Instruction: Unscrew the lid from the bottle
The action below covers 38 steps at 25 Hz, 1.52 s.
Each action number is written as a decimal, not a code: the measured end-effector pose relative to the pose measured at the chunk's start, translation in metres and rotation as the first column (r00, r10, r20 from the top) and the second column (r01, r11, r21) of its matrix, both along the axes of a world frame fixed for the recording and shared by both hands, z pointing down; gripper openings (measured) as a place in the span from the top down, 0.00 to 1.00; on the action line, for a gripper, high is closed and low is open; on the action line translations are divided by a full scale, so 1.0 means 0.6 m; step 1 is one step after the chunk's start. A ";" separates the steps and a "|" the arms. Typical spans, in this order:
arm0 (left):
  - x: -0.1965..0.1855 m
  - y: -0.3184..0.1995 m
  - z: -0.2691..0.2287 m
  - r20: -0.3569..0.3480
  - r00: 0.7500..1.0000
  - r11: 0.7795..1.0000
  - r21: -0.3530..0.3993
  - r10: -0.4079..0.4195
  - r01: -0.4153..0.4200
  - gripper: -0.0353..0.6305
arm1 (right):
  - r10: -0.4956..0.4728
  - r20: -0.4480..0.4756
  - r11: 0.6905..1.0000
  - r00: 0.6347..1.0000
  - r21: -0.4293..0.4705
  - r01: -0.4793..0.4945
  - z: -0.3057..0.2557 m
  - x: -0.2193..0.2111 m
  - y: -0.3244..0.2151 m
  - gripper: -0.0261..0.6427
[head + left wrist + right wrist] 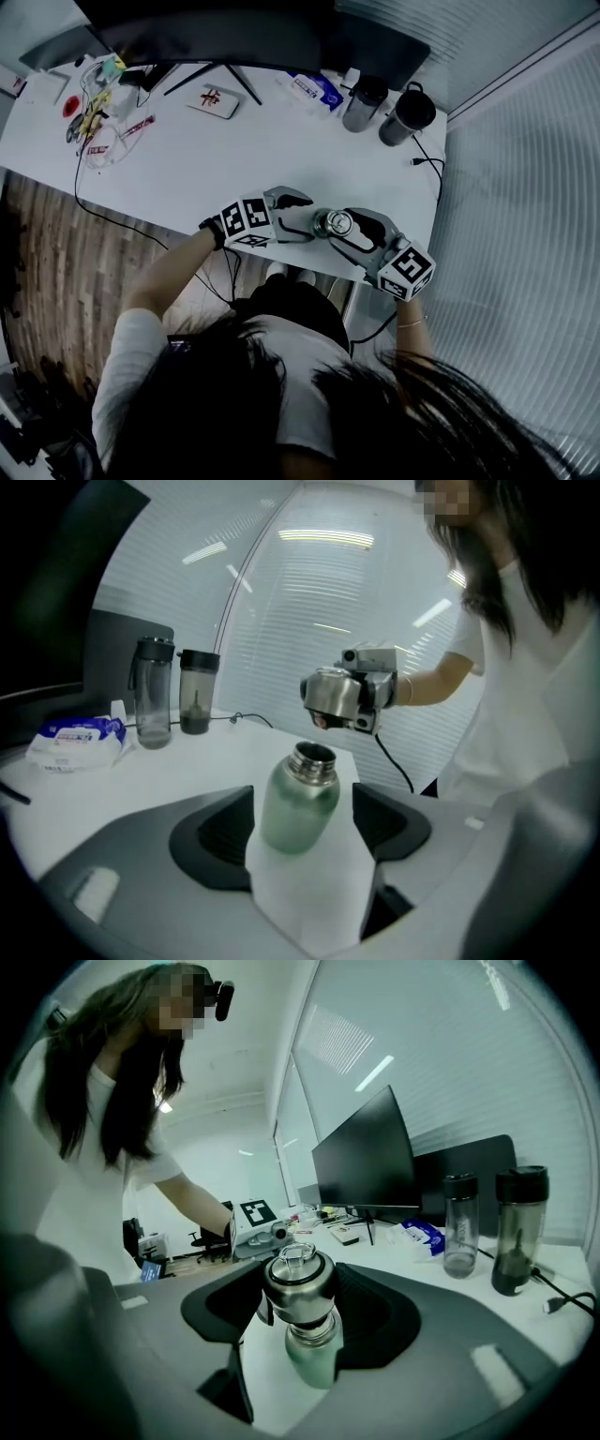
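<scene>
A green metal bottle (298,803) with a bare threaded neck sits tilted between the jaws of my left gripper (302,810), which is shut on its body. Its steel lid (330,694) is off and hangs apart from the neck, beyond and above it. My right gripper (298,1302) is shut on that lid (298,1288), and the bottle (314,1358) shows just below it. In the head view the two grippers face each other at the table's near edge, left gripper (298,221) and right gripper (349,229), with the lid (336,223) between them.
The white table (187,159) carries two dark tumblers (364,101) (407,116) at the back right, a blue wipes pack (314,89), a monitor (234,33) on a stand, a cable (427,164), and small clutter (94,112) at the far left.
</scene>
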<state>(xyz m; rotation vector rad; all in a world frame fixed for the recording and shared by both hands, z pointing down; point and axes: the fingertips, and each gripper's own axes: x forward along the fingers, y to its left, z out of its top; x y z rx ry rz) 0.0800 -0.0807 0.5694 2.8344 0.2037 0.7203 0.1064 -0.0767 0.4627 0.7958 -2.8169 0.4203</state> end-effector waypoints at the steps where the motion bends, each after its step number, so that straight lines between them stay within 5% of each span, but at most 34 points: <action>1: -0.002 -0.001 -0.011 -0.011 1.000 1.000 0.013 -0.014 0.014 0.40 | 0.027 0.002 1.000 1.000 0.003 -0.027 -0.005 0.005 0.001 0.60; 8: -0.009 -0.017 -0.115 -0.119 0.984 0.984 0.098 -0.135 0.147 0.40 | 0.211 0.041 0.975 0.977 0.064 -0.213 -0.062 0.037 0.004 0.61; 17: -0.007 -0.032 -0.248 -0.283 0.908 0.924 0.133 -0.310 0.357 0.43 | 0.427 0.064 0.889 0.902 0.156 -0.431 -0.139 0.080 0.003 0.61; 27: 0.004 -0.032 -0.341 -0.365 0.812 0.829 0.159 -0.456 0.537 0.59 | 0.619 0.084 0.737 0.781 0.283 -0.614 -0.217 0.124 0.024 0.61; 38: -0.012 -0.040 -0.384 -0.412 0.689 0.702 0.151 -0.596 0.696 0.77 | 0.649 0.077 0.701 0.757 0.325 -0.635 -0.238 0.128 0.035 0.61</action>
